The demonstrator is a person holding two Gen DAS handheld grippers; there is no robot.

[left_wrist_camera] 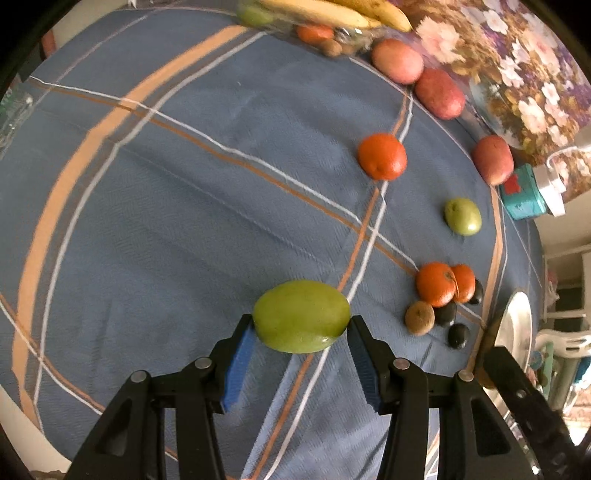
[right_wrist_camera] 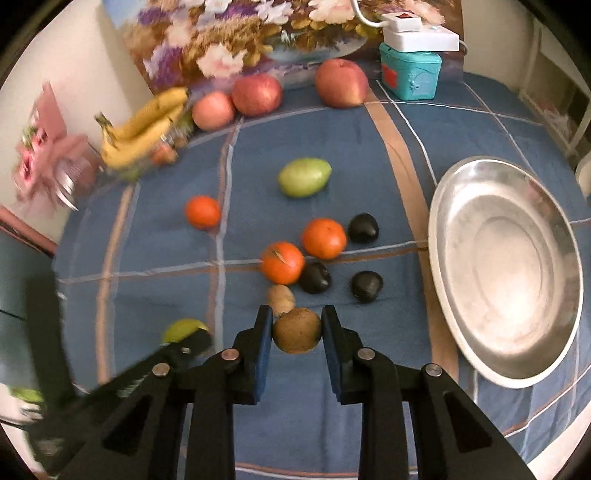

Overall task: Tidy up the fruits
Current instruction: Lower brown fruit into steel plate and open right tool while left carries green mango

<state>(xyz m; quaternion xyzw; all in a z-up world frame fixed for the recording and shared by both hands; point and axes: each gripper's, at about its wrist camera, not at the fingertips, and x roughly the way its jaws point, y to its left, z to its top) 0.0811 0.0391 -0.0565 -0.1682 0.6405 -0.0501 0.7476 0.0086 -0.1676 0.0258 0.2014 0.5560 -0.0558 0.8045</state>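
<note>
While clamped between blue pads, smooth green mango [left_wrist_camera: 301, 316], oval and glossy, held clear above blue plaid tablecloth [left_wrist_camera: 166, 221] by left gripper [left_wrist_camera: 301, 328]. Jaws pressed on both flanks of the fruit.

Right gripper [right_wrist_camera: 297, 330] closed on brown kiwi [right_wrist_camera: 297, 330], round, dull and fuzzy, lifted off the cloth just in front of a second kiwi [right_wrist_camera: 281, 298] lying there. No earlier view to compare.

Relative to steel plate [right_wrist_camera: 506, 266], seen from the right wrist:
- just left of it, three black stone-like fruits [right_wrist_camera: 364, 228], smooth and shiny, scattered among two oranges [right_wrist_camera: 324, 238] with pebbled skin, touching or nearly so
- further left, lone orange [right_wrist_camera: 202, 212]
- up and left, another green mango [right_wrist_camera: 304, 176], pointed at one end
- far side, three red apples [right_wrist_camera: 341, 83] in a loose row against floral painting [right_wrist_camera: 229, 37]
- beyond its upper rim, teal box [right_wrist_camera: 410, 75] with white power strip [right_wrist_camera: 419, 35] on top
- far left, bananas [right_wrist_camera: 147, 125], yellow and curved, resting over a clear container; contents blurred, something orange and green inside.

Plate itself: wide, shallow, oval, brushed metal, nothing in it.

Cloth woven, with orange and white stripes crossing.
</note>
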